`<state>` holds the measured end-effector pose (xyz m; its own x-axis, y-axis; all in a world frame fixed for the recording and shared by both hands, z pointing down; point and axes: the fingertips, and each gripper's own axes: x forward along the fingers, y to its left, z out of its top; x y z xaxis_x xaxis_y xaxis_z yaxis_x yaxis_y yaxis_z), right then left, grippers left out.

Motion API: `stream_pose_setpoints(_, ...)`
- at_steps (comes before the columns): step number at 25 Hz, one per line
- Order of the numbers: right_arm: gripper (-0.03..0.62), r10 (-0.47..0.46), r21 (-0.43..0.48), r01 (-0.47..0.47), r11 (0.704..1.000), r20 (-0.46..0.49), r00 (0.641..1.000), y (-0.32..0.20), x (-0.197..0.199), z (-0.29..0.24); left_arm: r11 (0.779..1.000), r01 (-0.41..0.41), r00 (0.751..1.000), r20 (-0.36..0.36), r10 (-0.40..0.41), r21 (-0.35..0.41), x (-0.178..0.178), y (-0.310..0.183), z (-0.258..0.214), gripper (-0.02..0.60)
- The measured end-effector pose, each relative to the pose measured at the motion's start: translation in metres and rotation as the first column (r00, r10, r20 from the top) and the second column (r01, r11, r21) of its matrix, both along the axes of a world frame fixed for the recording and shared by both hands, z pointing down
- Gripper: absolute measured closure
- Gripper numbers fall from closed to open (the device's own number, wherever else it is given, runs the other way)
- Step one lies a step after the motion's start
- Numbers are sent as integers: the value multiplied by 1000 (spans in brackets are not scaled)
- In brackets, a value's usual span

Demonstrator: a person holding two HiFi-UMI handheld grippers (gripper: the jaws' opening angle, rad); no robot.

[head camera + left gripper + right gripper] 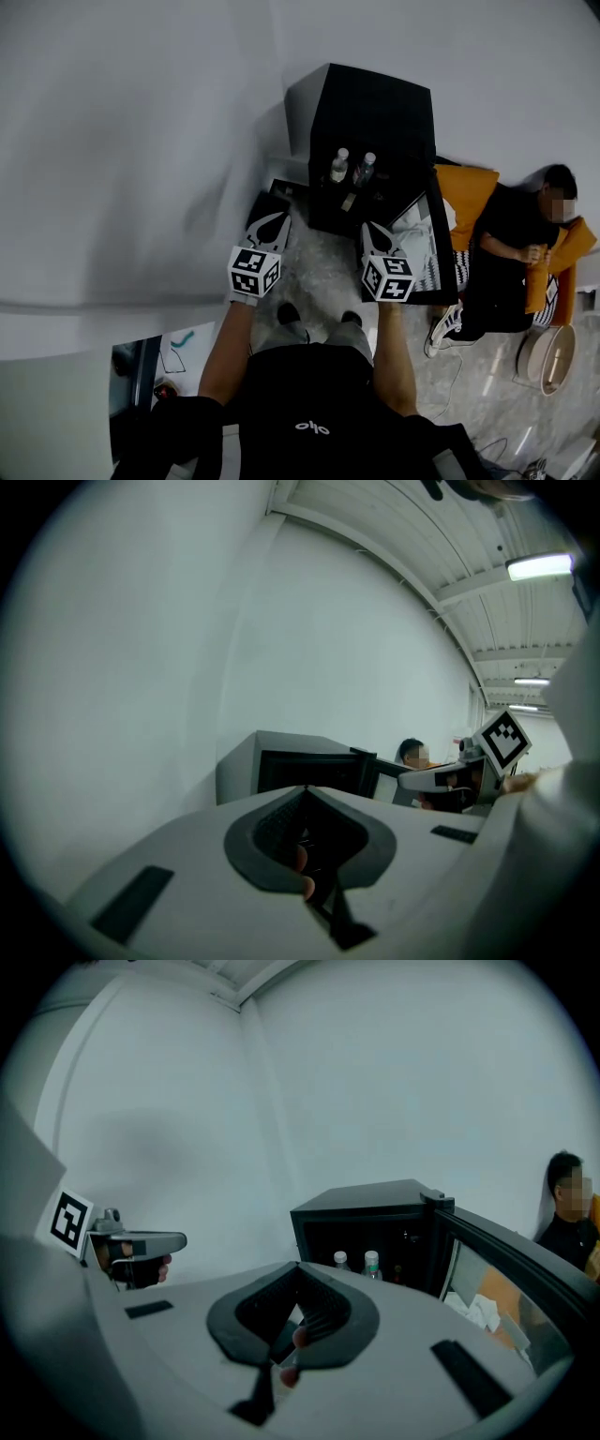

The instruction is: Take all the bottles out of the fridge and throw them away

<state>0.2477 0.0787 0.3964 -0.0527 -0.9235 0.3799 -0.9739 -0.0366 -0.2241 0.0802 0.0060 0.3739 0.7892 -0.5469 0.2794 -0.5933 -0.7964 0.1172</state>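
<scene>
Clearly the task is at its very start: nothing has been taken out yet. The small black fridge [366, 103] stands on the floor against the white wall, its door [497, 1260] swung open to the person's right. Two clear bottles with pale caps, one [341, 1260] just beside the other [372, 1263], stand upright on a shelf inside, near the front. Whether more bottles sit deeper in the dark interior cannot be told.

The left tool [305, 789] has its jaws drawn together with nothing between them, and the right tool [298, 1265] is likewise closed and empty. Both are held out side by side in front of the person, aimed toward the fridge opening but well apart from the bottles.

So every step remains: opening a tool, reaching into the fridge, gripping each bottle, lifting it out and carrying it to a bin. No certain bin shows; a round pale tub [553, 361] on the floor, near a seated person [511, 244] to the right, may be one.
</scene>
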Motion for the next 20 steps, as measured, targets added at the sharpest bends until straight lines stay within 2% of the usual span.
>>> stream_pose_setpoints(5, 592, -45, -16, 45, 999, 3, 999, -15, 31, 11, 999, 31, 1000, 3, -31, -30, 34, -4, 18, 581)
stream_pose_setpoints(11, 592, -84, -37, 84, 996, 16, 996, -23, 64, 22, 999, 44, 999, -2, -44, -20, 71, 2, 21, 581)
stream_pose_setpoints(20, 592, -117, -72, 116, 991, -14, 993, -29, 68, 39, 998, 54, 998, -20, -55, -28, 79, 8, 27, 581)
